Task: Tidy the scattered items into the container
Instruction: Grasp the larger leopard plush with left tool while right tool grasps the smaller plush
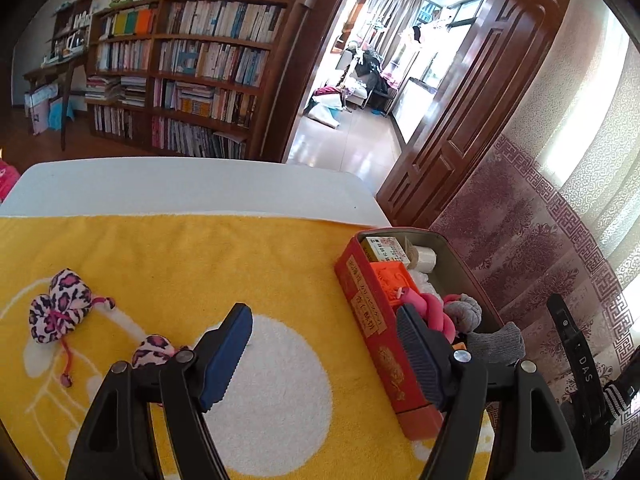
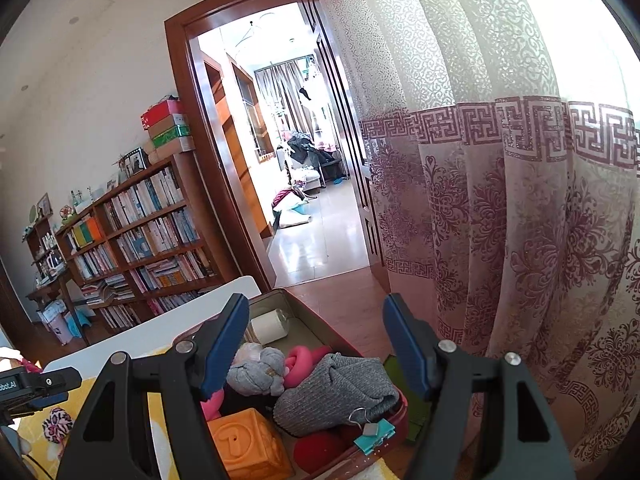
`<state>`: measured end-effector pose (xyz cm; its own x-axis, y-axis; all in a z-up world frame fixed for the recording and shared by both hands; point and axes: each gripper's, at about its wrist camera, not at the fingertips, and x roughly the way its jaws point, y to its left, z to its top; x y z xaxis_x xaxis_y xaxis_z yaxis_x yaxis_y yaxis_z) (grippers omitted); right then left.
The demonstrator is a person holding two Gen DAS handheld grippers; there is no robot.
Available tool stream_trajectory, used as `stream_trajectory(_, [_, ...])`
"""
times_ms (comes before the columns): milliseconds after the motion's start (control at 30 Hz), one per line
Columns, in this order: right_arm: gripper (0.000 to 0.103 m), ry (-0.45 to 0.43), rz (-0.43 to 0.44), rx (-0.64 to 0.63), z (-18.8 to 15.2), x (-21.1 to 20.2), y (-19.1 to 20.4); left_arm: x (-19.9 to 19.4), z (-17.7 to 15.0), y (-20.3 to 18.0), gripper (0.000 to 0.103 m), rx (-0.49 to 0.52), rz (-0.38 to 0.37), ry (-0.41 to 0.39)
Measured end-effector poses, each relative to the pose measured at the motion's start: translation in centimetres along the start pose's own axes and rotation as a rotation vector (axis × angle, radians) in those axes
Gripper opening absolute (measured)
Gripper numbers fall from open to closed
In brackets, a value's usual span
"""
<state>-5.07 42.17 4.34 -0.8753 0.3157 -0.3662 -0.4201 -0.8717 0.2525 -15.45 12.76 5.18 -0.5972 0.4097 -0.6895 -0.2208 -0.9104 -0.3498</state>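
Bookshelves (image 1: 188,76) and an open doorway fill the room behind your white table (image 1: 192,188), which is spread with a yellow towel (image 1: 200,264).

Your red tin (image 1: 376,320) sits at the towel's edge nearest the patterned curtain (image 2: 500,200). Packed inside the tin are an orange block (image 2: 246,444), a grey knitted cloth (image 2: 340,388), a grey knot (image 2: 258,372), a pink twisted piece (image 2: 302,364), a pale spool (image 2: 270,326) and a teal binder clip (image 2: 374,434) at the near rim.

Your left gripper (image 1: 324,352) is spread and holds nothing; one finger (image 1: 226,356) hangs over the towel, the other is at the tin's wall. Your right gripper (image 2: 316,352) is also spread and empty, hovering over the tin's contents.

Well away from the tin, across the towel, lie two leopard-print pouches: a larger one (image 1: 60,312) with a pink cord, and a smaller one (image 1: 154,350) just beside your left gripper.
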Motion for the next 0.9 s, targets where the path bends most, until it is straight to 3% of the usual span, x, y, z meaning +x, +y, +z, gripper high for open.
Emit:
stream_trajectory(500, [0.078,-0.064,0.009,-0.203,-0.6,-1.6,4.9,-7.3,-1.3,15.2,0.076,-0.158,0.177,-0.046])
stream_trajectory(667, [0.081,0.057,0.184,-0.165,0.4,-3.3,7.1,-7.1,-1.6,18.5,0.076,-0.189,0.230,-0.038])
stream_trajectory(900, [0.083,0.274,0.453,-0.296,-2.2,-5.1,14.1,-4.7,-2.1,20.4,0.076,-0.212,0.241,-0.009])
